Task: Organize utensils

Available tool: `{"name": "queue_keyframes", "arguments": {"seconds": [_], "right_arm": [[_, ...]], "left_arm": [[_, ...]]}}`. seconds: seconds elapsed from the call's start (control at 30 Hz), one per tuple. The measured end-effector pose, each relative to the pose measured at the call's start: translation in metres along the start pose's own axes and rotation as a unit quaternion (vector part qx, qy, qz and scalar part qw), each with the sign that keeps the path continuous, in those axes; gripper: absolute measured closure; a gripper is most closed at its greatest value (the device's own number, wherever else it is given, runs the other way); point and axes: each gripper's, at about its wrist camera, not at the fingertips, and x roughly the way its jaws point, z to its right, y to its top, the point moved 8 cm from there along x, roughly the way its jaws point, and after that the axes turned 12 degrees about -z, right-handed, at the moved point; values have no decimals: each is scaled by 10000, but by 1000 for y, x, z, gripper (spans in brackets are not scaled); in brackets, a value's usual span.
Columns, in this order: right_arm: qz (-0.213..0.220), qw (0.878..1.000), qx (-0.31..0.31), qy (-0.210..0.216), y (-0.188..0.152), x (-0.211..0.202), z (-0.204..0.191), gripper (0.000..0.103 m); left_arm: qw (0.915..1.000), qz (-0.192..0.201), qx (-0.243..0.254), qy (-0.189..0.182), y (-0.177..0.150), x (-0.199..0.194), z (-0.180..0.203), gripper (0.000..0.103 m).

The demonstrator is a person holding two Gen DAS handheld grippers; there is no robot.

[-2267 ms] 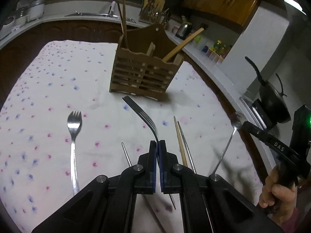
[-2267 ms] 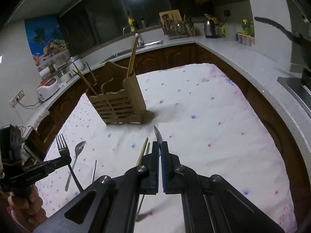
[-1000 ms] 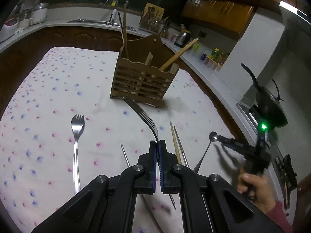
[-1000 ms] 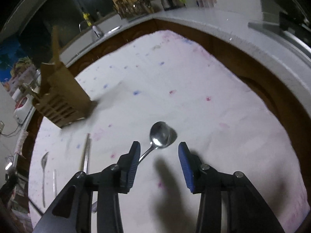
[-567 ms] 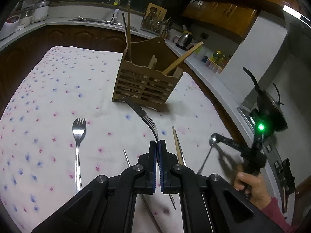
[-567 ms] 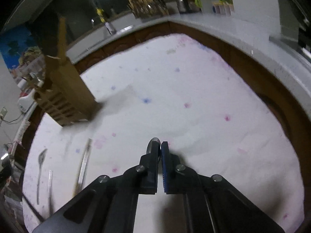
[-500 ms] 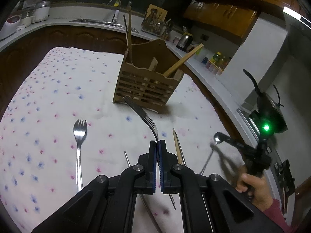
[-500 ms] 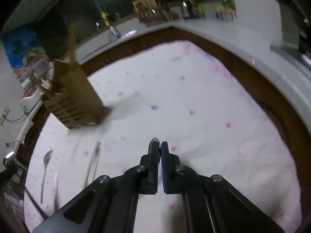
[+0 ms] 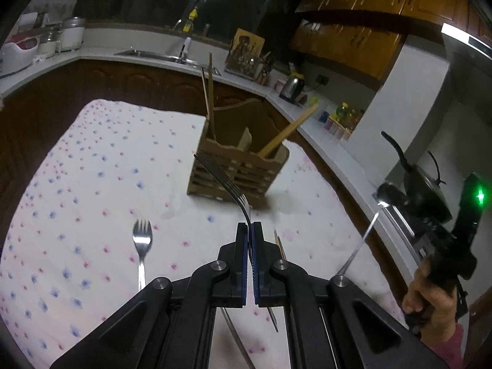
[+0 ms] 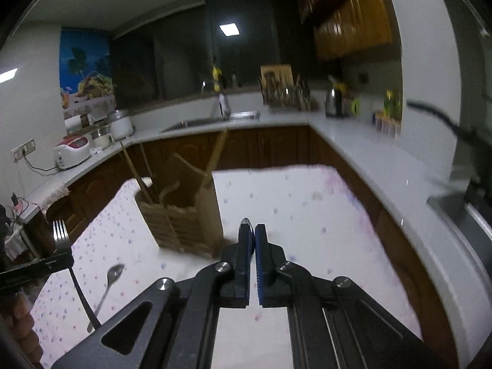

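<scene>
Fork (image 9: 226, 184) is clamped in my left gripper (image 9: 249, 230), fingers closed on its handle, tines raised and pointing toward the caddy (image 9: 238, 170). From the left wrist view the handle runs on below the fingers, above the cloth (image 9: 92, 160). In the right wrist view the same fork stands upright at the far left, well clear of the desk.

Spoon (image 9: 363, 240) is held in my right gripper (image 10: 251, 230), fingers closed on it, with only the bowl tip showing above them. From the left wrist view the spoon is lifted off the cloth, with its dark bowl above the desk's right edge.

The caddy stands upright near the middle of the cloth. It holds chopsticks (image 9: 209, 92) in the left compartment and a wooden utensil (image 9: 289, 135) leaning right in another.

A second fork (image 9: 141, 246) lies flat on the cloth to the left of my left gripper, tines toward the caddy. More chopsticks (image 9: 278, 243) lie just right of the left fingers, partly hidden. In the right wrist view another spoon (image 10: 109, 286) lies on the cloth, left of the caddy.
</scene>
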Motion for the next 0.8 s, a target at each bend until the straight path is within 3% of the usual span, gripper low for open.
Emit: {"name": "queue_keyframes", "arguments": {"seconds": [0.47,0.8], "right_arm": [[848,9937,-593,-434,47,-10,-44,100],[1222,9877,-721,-660,89,9,-54,100]], "left_arm": [[9968,722,193,273,36,-18,-1,102],[9838,1601,486,648,87,-12,3,102]]}}
